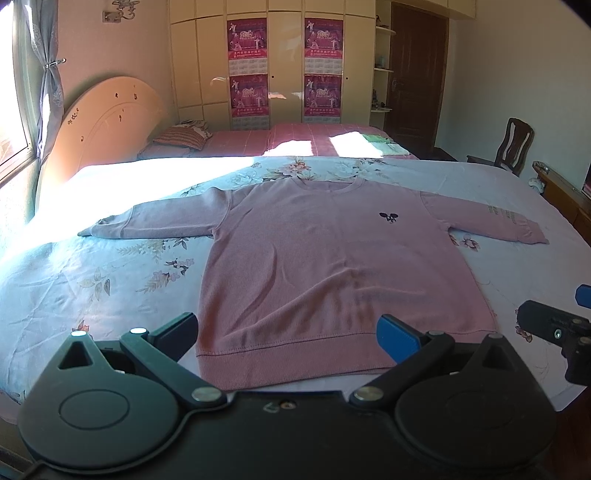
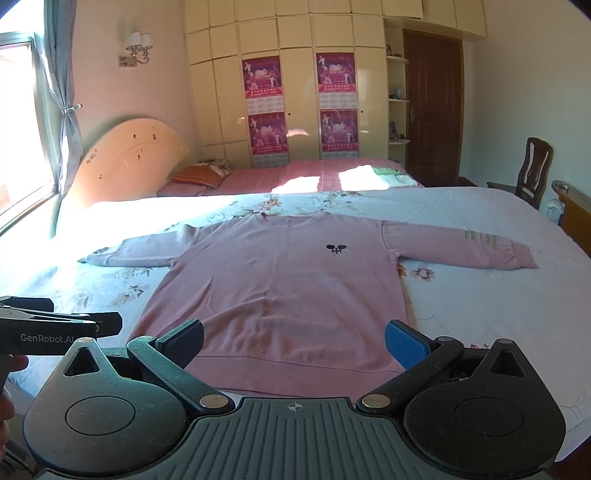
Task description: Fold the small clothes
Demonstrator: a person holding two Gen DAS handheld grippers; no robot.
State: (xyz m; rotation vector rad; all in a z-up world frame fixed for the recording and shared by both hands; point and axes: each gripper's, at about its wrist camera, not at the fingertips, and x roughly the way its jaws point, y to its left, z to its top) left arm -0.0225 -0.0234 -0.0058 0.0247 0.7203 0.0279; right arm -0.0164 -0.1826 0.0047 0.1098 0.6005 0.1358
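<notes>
Lying flat, front up, sleeves spread: pink sweater (image 1: 332, 266) on floral bed sheet (image 1: 110, 280), hem at near edge. Left tool (image 1: 288, 338) and right tool (image 2: 293, 343) both spread, empty, just above hem.

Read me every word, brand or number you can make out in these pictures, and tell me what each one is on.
"GenRobot.AI", last letters partly hidden: white print on the black left gripper.
"20..": big digits on the magenta wall posters; small print and calendar grids unreadable.
Pale lettering on the pink sweatshirt sleeve: blurred.
Chest emblem: no words.
</notes>
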